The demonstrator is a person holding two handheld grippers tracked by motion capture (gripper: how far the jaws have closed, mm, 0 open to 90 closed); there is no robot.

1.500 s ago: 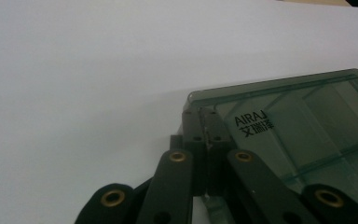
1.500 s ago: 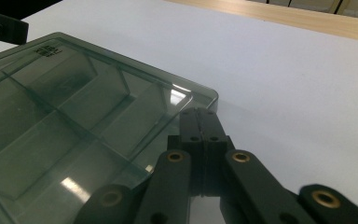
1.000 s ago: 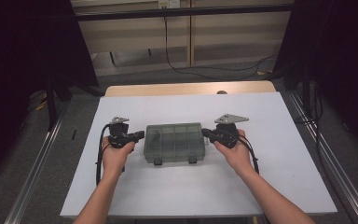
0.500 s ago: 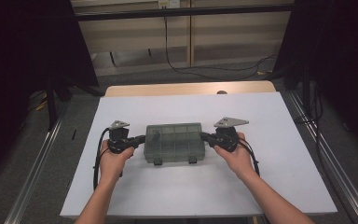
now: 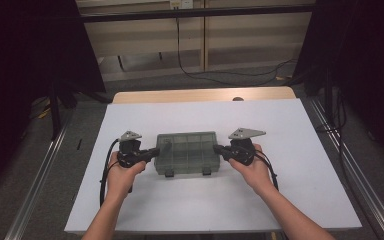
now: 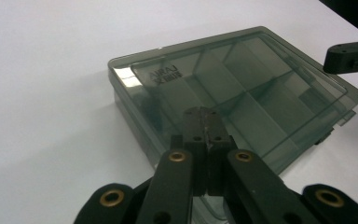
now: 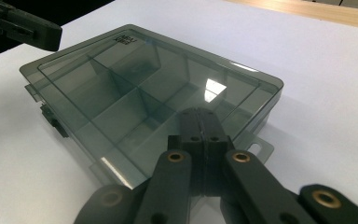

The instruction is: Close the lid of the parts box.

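We have the compartment box (image 5: 186,152) lying flat near the middle of the white table (image 5: 300,190), its clear smoky lid down, its long axis running left to right and its two latches (image 5: 169,173) on the near edge. It sits between our two hands, so each short end faces one set of fingers. Our left gripper (image 5: 153,151) comes in at the left end, its fingers (image 6: 196,122) pressed together with nothing between them, tips over the lid's left rim. Our right gripper (image 5: 217,148) mirrors it at the right end, fingers (image 7: 199,122) likewise pressed together and pinching nothing, just above a small hinge tab (image 7: 256,148). Both hands are equally close. The latches lie nearer to us than either fingertip, so we judge that reaching them means drawing back around the near corners. Bare table spreads on every side, with the widest room near and right.
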